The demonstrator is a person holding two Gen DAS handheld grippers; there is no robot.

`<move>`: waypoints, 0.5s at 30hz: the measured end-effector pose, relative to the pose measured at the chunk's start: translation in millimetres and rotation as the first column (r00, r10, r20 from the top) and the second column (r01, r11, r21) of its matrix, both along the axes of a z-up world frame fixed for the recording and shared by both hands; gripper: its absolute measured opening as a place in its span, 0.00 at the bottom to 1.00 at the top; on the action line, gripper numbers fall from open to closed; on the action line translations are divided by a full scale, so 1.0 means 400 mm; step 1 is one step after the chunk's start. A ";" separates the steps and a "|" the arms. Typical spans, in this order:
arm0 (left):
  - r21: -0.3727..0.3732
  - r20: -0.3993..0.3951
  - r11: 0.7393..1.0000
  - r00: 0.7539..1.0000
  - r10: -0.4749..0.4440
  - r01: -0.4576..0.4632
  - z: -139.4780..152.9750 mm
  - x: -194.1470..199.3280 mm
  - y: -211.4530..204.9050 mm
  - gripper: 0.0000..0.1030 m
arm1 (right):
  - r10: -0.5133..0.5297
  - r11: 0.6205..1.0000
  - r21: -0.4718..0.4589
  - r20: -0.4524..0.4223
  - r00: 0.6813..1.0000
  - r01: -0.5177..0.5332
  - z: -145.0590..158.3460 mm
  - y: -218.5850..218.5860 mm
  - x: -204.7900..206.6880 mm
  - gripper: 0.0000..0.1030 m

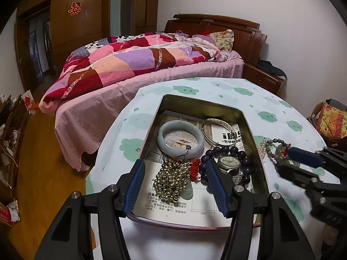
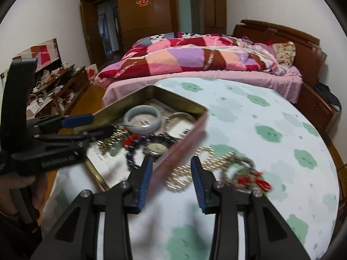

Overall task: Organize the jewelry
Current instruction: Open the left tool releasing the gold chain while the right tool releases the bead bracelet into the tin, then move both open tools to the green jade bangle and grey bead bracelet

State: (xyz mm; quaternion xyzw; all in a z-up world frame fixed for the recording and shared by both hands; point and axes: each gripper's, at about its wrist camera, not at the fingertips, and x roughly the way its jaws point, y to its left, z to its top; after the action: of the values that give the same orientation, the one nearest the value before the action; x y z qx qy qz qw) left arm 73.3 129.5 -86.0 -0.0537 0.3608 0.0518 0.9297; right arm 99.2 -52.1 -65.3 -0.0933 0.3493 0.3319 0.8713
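So the piece outside the box is a grey-green beaded bracelet with a red tassel and a green pendant (image 2: 243, 174), lying on the cloud-print cloth of the round worktop (image 2: 271, 117), just beside the right wall of the open rectangular metal tin (image 1: 258, 147). Next to it there's a pale gold beaded strand (image 2: 195, 169), pretty blurred. Beads on cord look light and floppy and would probably sag and swing, so I'd pinch across the bead loop, not the tassel. The right tool (image 2: 171, 162) is open and empty, with the gold strand lying between its fingers and the bracelet just to the right of them. The left tool (image 1: 175, 169) is open too, hovering over the tin above the gold bead cluster (image 1: 172, 178).
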 end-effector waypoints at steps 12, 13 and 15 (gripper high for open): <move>0.025 0.006 0.998 0.998 -0.059 0.059 0.011 -0.005 -0.084 0.58 | -0.200 0.980 -0.020 -0.042 0.979 0.200 -0.045 -0.204 0.044 0.47; 0.027 0.007 0.997 0.998 -0.066 0.066 0.013 -0.006 -0.093 0.58 | -0.210 0.978 -0.020 -0.048 0.977 0.209 -0.050 -0.213 0.048 0.47; 0.033 0.004 0.996 0.997 -0.078 0.078 0.013 -0.003 -0.112 0.58 | -0.221 0.975 -0.022 -0.055 0.974 0.220 -0.055 -0.221 0.053 0.47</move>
State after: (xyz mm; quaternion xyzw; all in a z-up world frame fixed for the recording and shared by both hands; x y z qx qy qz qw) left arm 72.3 84.6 -80.7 -0.0246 0.3593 0.0213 0.9326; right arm 120.5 -140.6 -87.2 -0.0514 0.3848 0.2329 0.8917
